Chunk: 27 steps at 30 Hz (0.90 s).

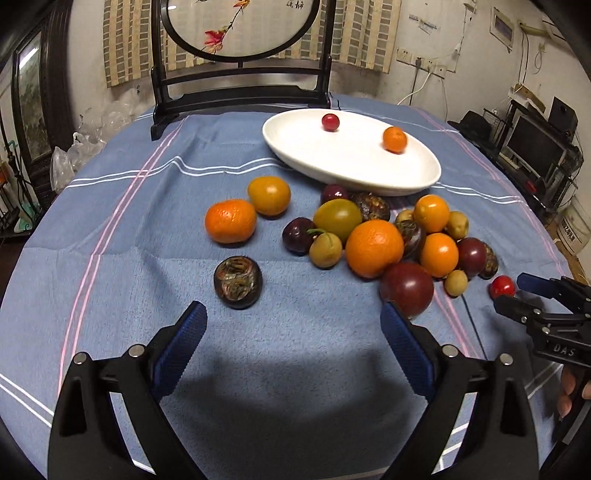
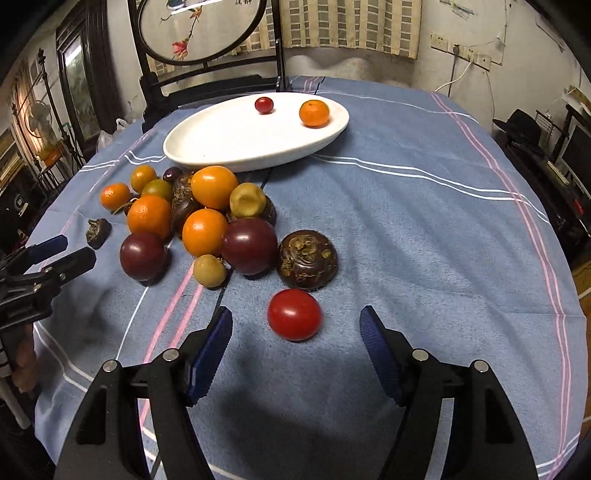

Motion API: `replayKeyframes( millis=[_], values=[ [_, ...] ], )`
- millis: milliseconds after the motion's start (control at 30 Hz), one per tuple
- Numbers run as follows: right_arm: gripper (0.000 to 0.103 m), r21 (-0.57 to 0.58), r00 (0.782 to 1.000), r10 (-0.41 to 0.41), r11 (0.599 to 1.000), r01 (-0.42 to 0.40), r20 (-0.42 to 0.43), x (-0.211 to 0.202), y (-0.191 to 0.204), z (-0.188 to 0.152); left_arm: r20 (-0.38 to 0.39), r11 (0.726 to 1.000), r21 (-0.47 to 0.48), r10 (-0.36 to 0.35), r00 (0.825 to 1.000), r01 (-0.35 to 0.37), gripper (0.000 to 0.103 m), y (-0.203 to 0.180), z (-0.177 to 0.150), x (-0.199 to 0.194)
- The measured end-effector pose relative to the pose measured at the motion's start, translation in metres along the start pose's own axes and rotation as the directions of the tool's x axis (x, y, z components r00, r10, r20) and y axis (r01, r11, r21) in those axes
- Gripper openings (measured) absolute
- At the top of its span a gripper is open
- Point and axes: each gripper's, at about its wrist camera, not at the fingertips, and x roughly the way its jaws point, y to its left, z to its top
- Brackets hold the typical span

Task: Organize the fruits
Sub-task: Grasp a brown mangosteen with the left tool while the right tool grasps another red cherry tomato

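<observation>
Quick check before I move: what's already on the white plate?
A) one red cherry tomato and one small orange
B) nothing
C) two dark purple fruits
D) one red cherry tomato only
A: the white plate holds a red cherry tomato and a small orange, apart from each other.

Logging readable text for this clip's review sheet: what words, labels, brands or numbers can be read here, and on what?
"DAS": white letters on the black body of the right gripper, seen from the left wrist view.
Dark brush characters on the round painted silk screen in its black wooden stand: too blurred to read.
Nothing legible on the white oval ceramic plate, the fruits or the left gripper.
</observation>
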Motion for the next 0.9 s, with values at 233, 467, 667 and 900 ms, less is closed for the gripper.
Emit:
replayKeyframes(
  millis=[233,467,667,900],
  values=[
    [0.031,0.011,1.0,0.008,1.0,-0.008,-0.001,0.006,-0.001,0.002,-0.035,1.0,-0.008,0.021,0.999,-0.021,0.093,0.012,-0.003,0.007],
    [0.031,0.045,0.993,0.112,0.993,-0.114,0.041,0.003,-0.007,0.001,-0.08,0.998,-0.048,0.042,0.996,-0.046,0.089,0.034,0.004,0.022],
    [0.031,0.066,0.985,0.169,0.983,-0.171,0.025,0.008,-0.011,0.0,-0.127,0.997,-0.036,0.058,0.99,-0.063,0.069,0.036,0.016,0.04],
    [0.031,0.065,0.984,0.175,0.982,-0.176,0.027,0.007,-0.009,-0.001,-0.116,0.996,0.044,0.085,0.99,-0.08,0.034,0.014,0.025,0.042]
  ],
)
